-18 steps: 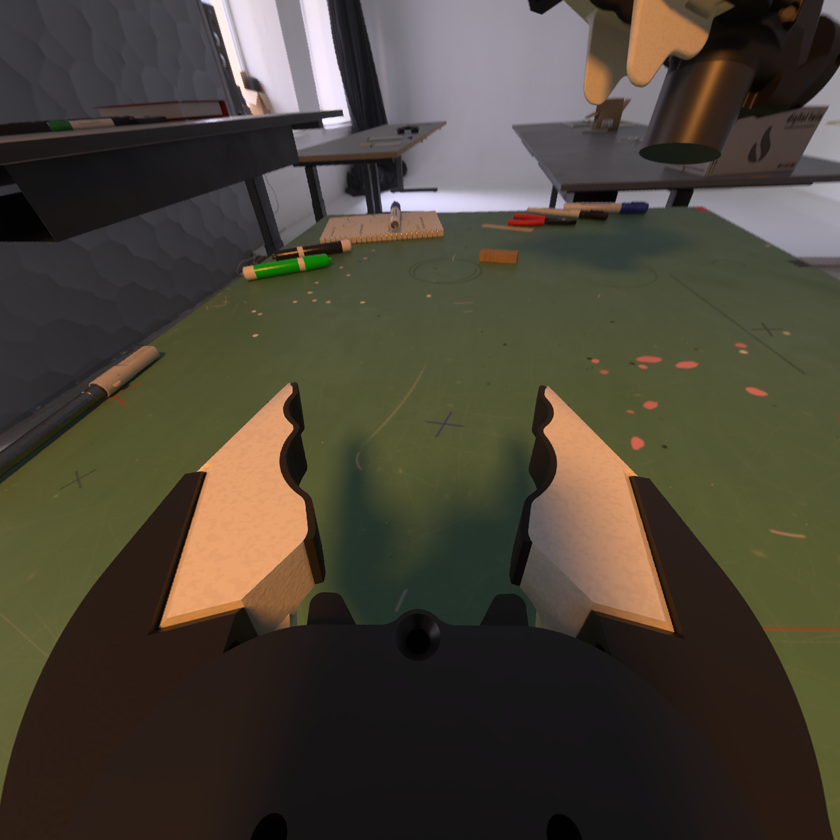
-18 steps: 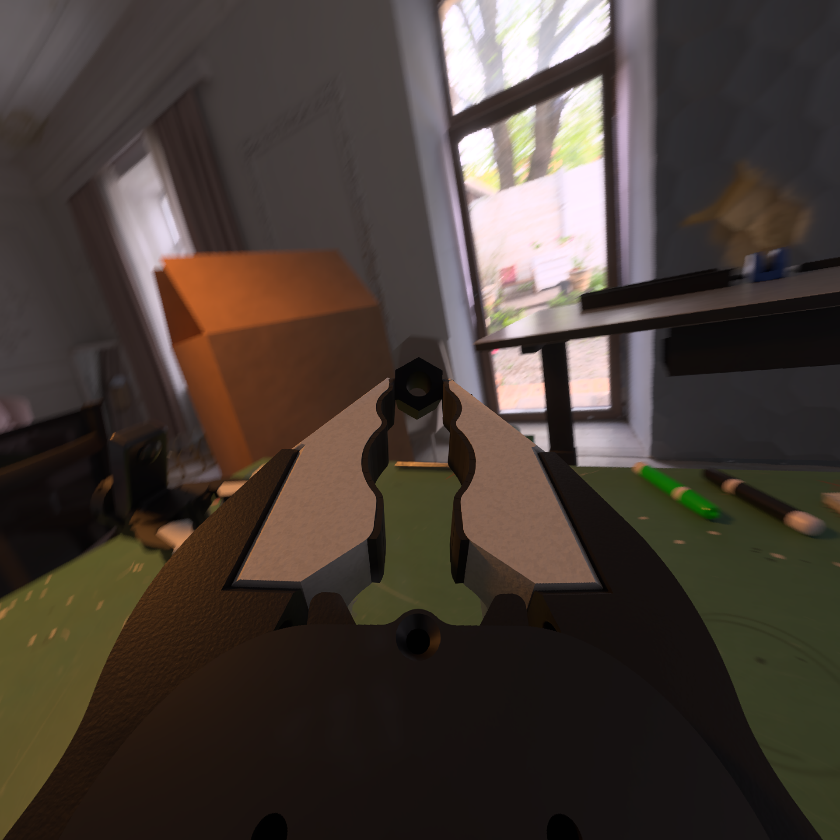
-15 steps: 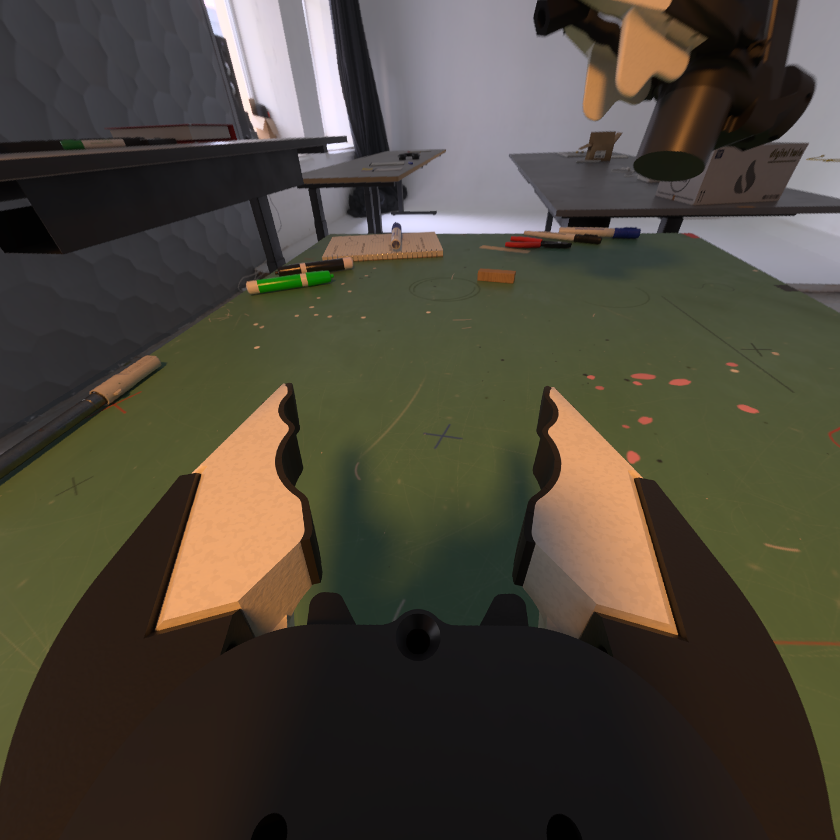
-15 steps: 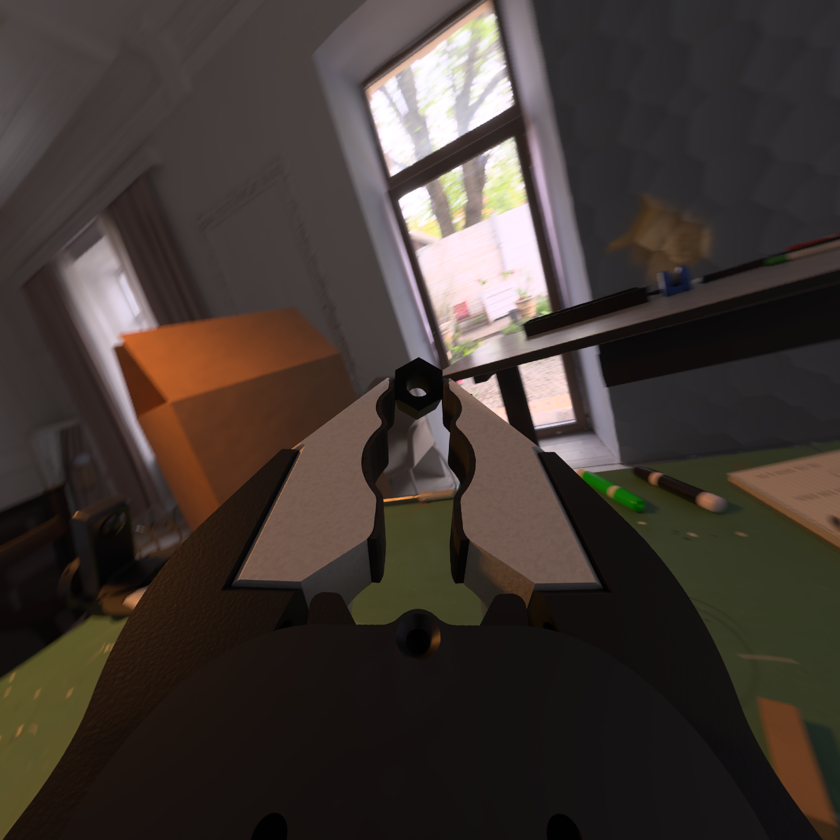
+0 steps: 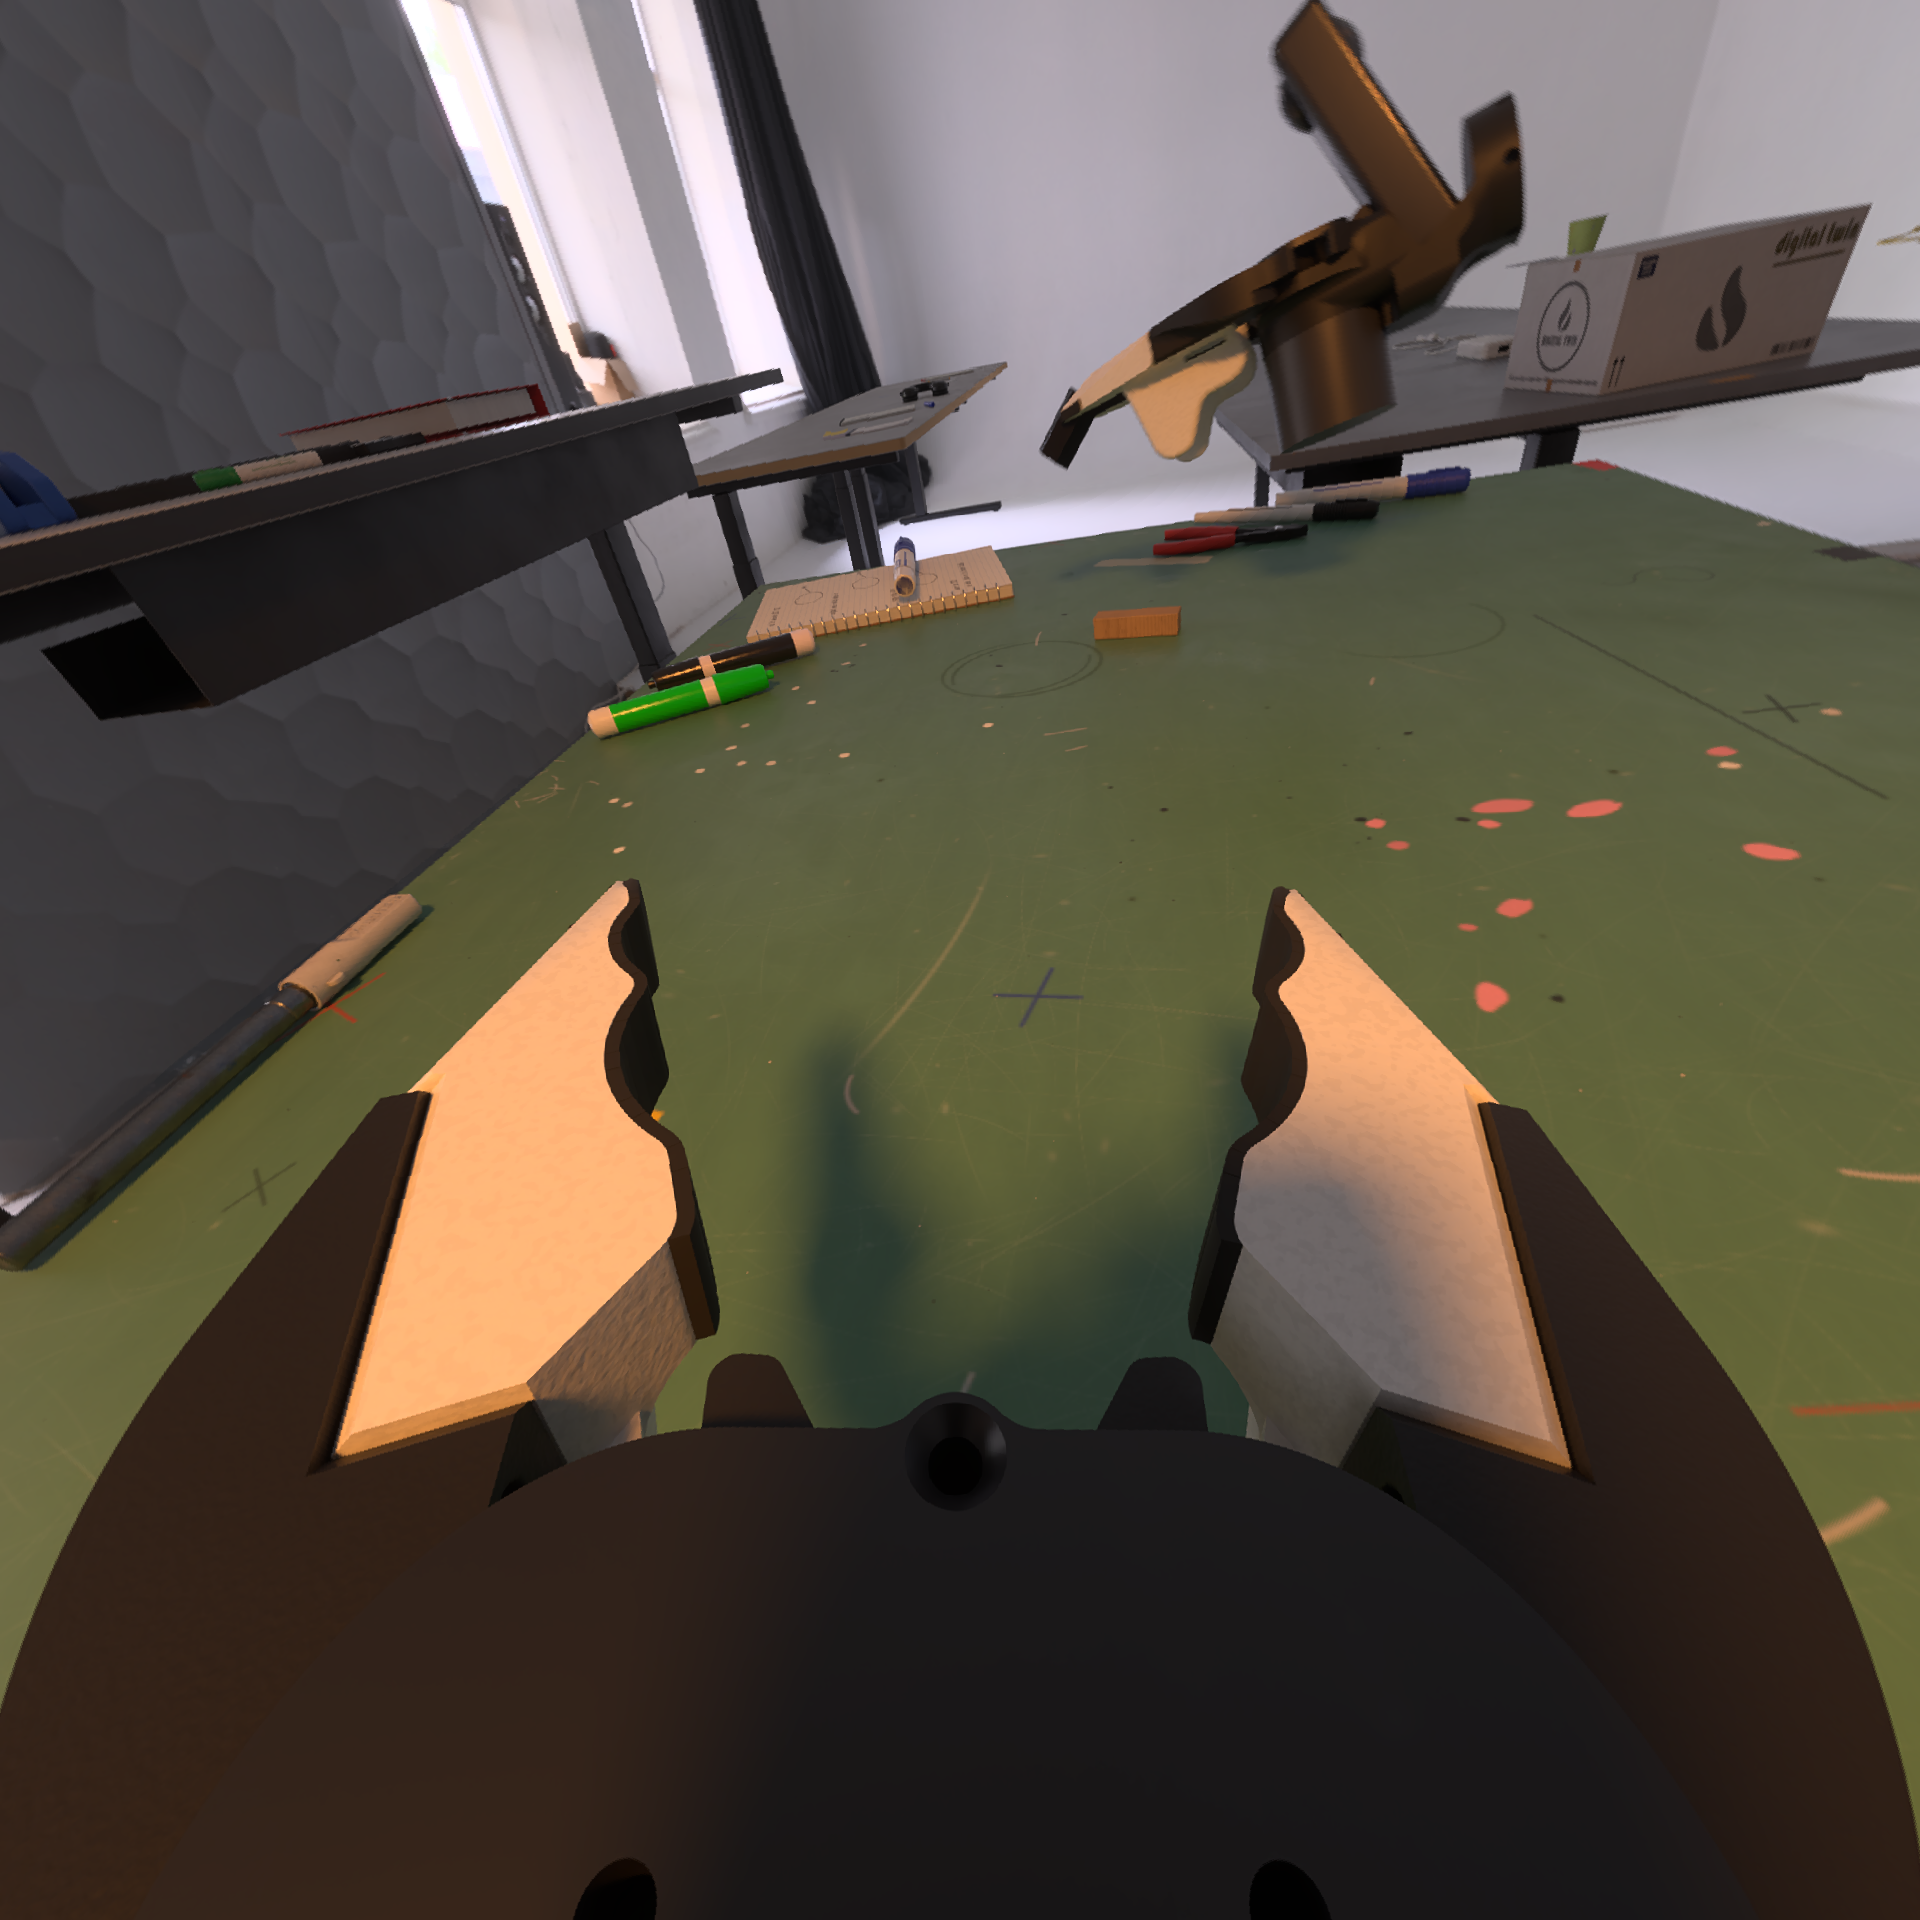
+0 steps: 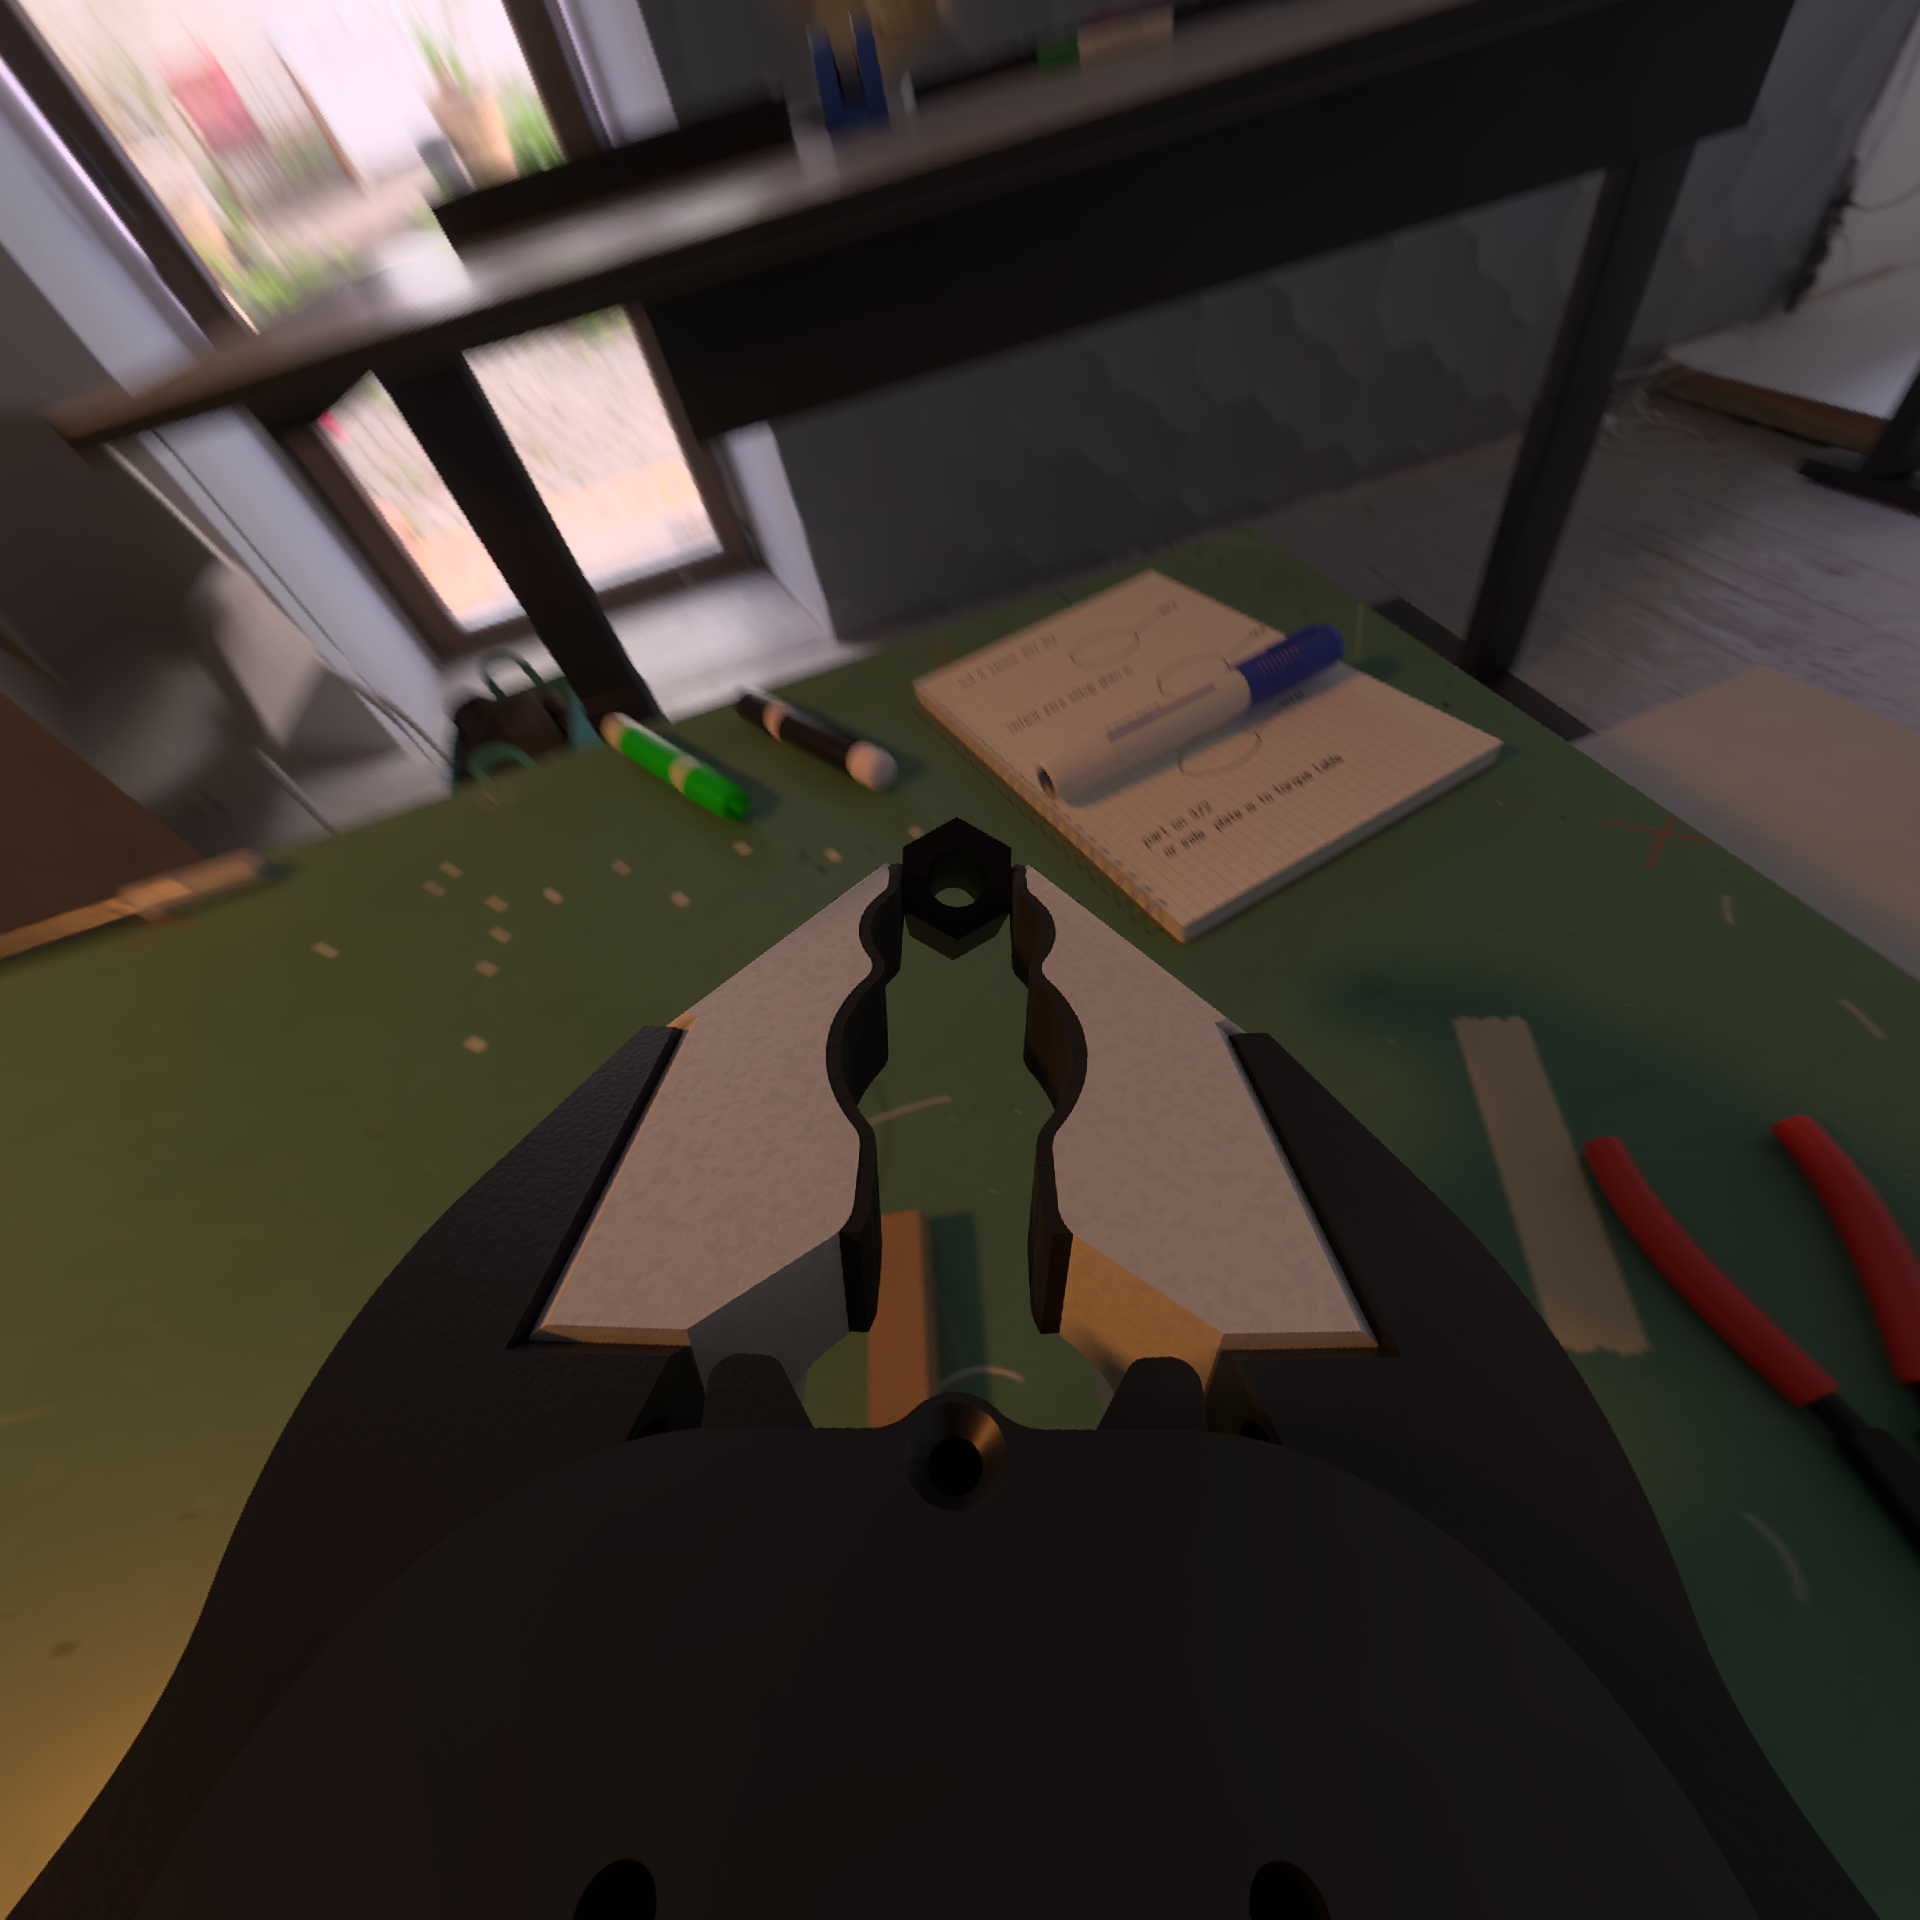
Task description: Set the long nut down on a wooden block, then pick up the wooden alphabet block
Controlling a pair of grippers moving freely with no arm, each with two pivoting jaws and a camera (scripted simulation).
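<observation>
My right gripper point(image 6: 954, 883) is shut on a black hexagonal long nut point(image 6: 954, 896), gripped at the fingertips and held in the air above the green table point(image 6: 312, 1143). A small plain wooden block point(image 6: 899, 1320) lies on the table below, seen between the fingers. The block also shows far ahead in the left wrist view point(image 5: 1136, 621), with the right gripper point(image 5: 1101, 410) tilted downward above and behind it. My left gripper point(image 5: 956, 914) is open and empty, low over the table. No alphabet block shows in either view.
A notebook point(image 6: 1205, 790) with a blue-capped marker point(image 6: 1195, 717) on it lies beyond the nut. A green marker point(image 6: 675, 764) and a black marker point(image 6: 816, 738) lie to its left. Red-handled pliers point(image 6: 1714, 1278) and a tape strip point(image 6: 1538, 1174) lie to the right. A dark shelf point(image 5: 364, 520) overhangs the left edge.
My right gripper has pitched down from facing the window to facing the table, with the nut still in it. In the left view it has swung lower and to the left. The left gripper has barely moved.
</observation>
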